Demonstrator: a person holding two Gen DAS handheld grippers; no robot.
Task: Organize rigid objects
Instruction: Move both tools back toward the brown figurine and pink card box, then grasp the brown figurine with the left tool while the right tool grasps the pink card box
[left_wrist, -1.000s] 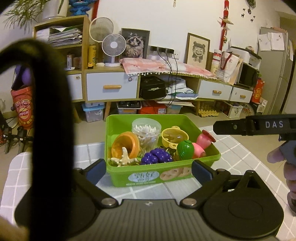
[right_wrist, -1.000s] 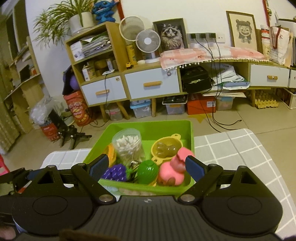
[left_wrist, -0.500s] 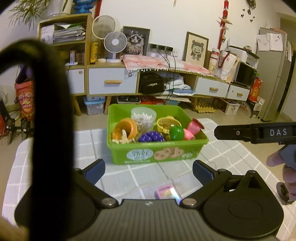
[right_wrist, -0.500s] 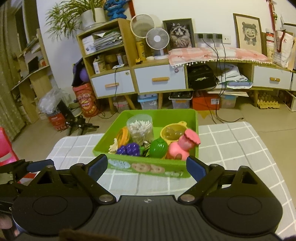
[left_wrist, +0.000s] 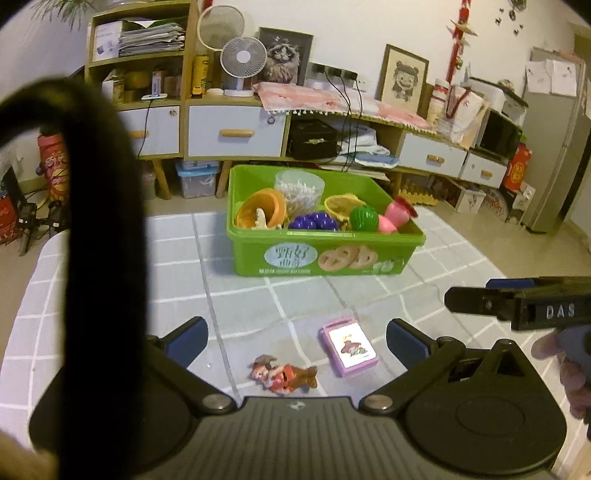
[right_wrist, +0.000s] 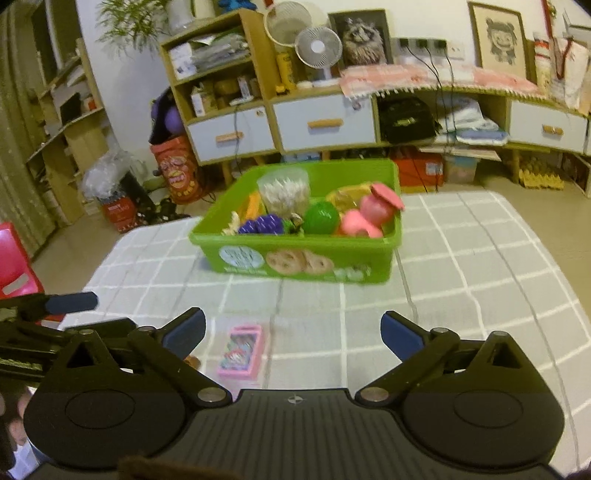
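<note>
A green bin (left_wrist: 325, 258) stands on the checked tablecloth, holding an orange cup, a jar of cotton swabs, purple grapes, a green ball and pink toys. It also shows in the right wrist view (right_wrist: 306, 262). A pink card box (left_wrist: 349, 347) and a small brown figurine (left_wrist: 284, 374) lie on the cloth between my open left gripper's (left_wrist: 295, 339) fingers. My right gripper (right_wrist: 293, 330) is open and empty, with the pink card box (right_wrist: 242, 350) just inside its left finger.
The right gripper's finger (left_wrist: 517, 304) reaches in from the right of the left wrist view. A thick black cable (left_wrist: 96, 221) blocks the left of that view. Cabinets and floor clutter lie beyond the table's far edge.
Both grippers have pulled back from the green bin. The pink card box and the figurine have come into view on the cloth in front of them.
</note>
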